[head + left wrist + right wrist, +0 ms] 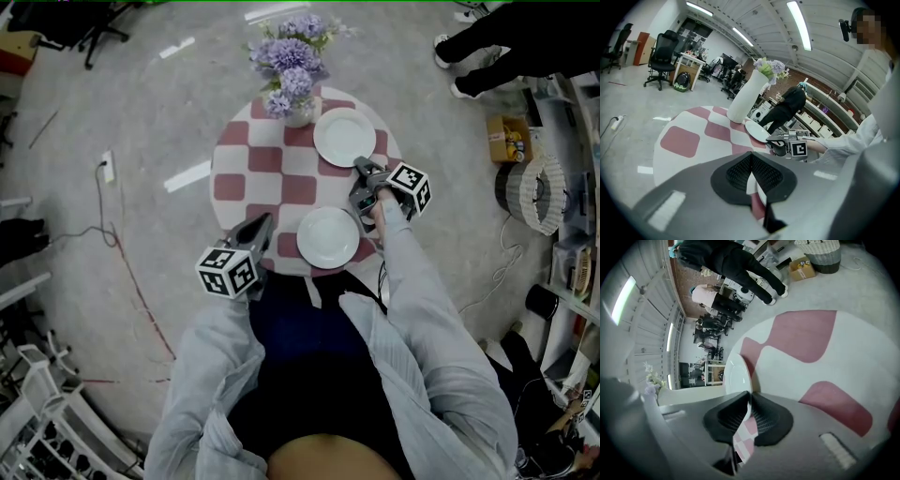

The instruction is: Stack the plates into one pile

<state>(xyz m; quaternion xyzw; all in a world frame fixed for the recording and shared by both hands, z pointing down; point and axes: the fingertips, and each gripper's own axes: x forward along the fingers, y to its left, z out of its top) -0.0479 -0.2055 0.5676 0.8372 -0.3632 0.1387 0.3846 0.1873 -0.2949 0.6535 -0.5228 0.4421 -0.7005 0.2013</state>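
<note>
looking down in the head view, the right claw (359,169) reaches across the tabletop (246,155) to the far plate (343,136), arm stretched forward. the near plate (328,237) lies free, probably the base of the pile. in the left gripper view, the left claw (750,157) is closed and empty, held low. in the right gripper view, the right claw clamps the far plate's rim, ready for lifting.

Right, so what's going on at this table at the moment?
A person works at a round checked table with a gripper in each hand. The right gripper is closed on the rim of the far plate, which lies beside the flower vase. The left gripper is shut and empty, left of the near plate. The plates are not yet stacked.
</note>
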